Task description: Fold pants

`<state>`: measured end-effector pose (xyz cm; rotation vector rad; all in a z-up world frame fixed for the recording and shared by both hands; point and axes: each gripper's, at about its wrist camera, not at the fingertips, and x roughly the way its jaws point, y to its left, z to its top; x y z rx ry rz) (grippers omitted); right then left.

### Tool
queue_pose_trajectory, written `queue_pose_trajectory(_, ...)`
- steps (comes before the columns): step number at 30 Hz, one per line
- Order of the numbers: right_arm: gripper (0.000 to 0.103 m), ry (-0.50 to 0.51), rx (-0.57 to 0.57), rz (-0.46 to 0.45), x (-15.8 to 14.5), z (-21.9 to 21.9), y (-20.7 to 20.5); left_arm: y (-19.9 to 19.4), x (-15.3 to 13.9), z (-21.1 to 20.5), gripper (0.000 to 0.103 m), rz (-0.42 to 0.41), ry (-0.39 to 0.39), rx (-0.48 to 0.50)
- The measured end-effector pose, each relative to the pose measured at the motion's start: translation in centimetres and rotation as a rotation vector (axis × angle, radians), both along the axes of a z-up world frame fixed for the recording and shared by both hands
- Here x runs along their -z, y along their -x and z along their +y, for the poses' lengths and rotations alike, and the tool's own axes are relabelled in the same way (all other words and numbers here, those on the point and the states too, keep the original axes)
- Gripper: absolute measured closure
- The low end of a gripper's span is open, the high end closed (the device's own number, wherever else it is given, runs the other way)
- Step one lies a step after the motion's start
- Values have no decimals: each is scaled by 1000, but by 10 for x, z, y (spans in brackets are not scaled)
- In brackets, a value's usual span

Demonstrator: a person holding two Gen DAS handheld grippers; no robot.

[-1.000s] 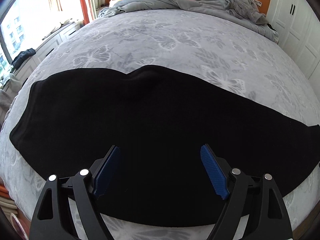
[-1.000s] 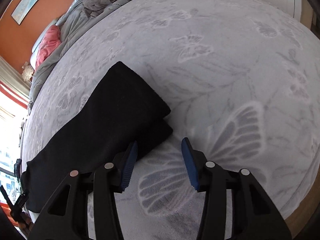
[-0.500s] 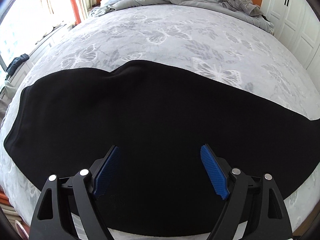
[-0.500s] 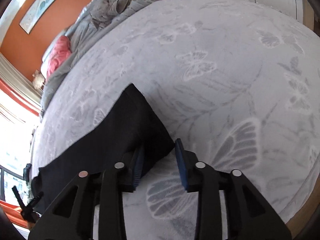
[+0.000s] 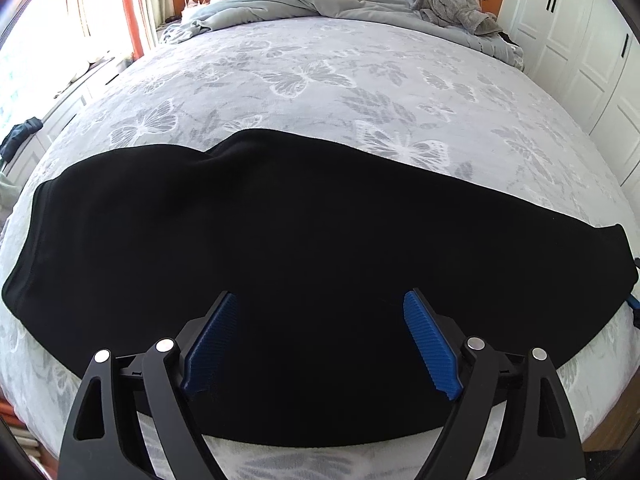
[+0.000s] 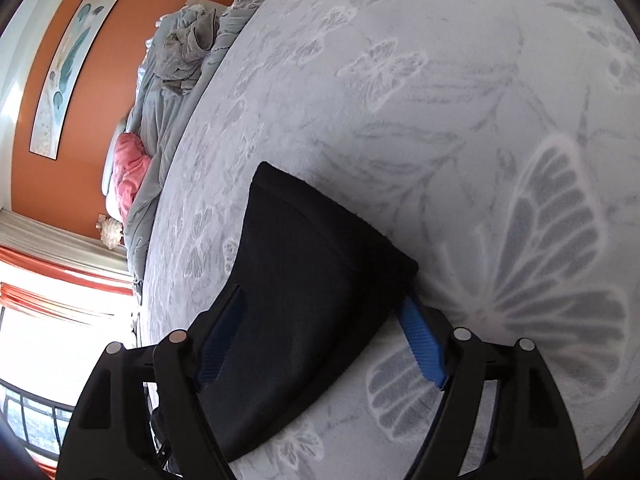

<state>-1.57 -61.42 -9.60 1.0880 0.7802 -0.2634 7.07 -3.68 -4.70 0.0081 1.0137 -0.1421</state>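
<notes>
The black fleece pants (image 5: 304,248) lie flat across the near part of the grey butterfly-print bed cover (image 5: 360,80), already doubled leg over leg into one long band running left to right. In the right wrist view the cuff end (image 6: 320,240) of that band shows two stacked layers resting on the cover.

The left gripper (image 5: 320,344) hangs over the middle of the band, jaws spread wide and released; no cloth is gathered between its blue ribbed pads (image 5: 430,354).

The right gripper (image 6: 324,344) straddles the cuff end, and its jaws are opening. The cloth lies between the two pads, and the right-hand pad (image 6: 420,344) sits at the cloth's edge, but neither pad appears to press on it, so nothing is grasped.

Judged step: positioning for the crosswise fold, with the lengthwise fold complete.

The next move probably calls for the right gripper to pinch both layers at the cuff together, then carry that end over toward the waistband (image 5: 28,248) on the left. The left gripper is placed to pin the middle as the fold line. Risk: catching only the top layer, which would separate the legs
</notes>
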Motion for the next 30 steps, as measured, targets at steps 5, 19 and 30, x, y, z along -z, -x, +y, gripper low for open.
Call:
queue_pose_trajectory(5, 94, 118, 1, -129, -45, 29, -24, 7, -6, 11, 20, -20, -16, 1)
queue_pose_trajectory(19, 94, 500, -760, -503, -170, 398, -108, 17, -21, 101, 20, -33, 7, -166)
queue_pose_trajectory(30, 85, 580, -1159, -127, -39, 527, -108, 32, -27, 190, 20, -29, 56, -270)
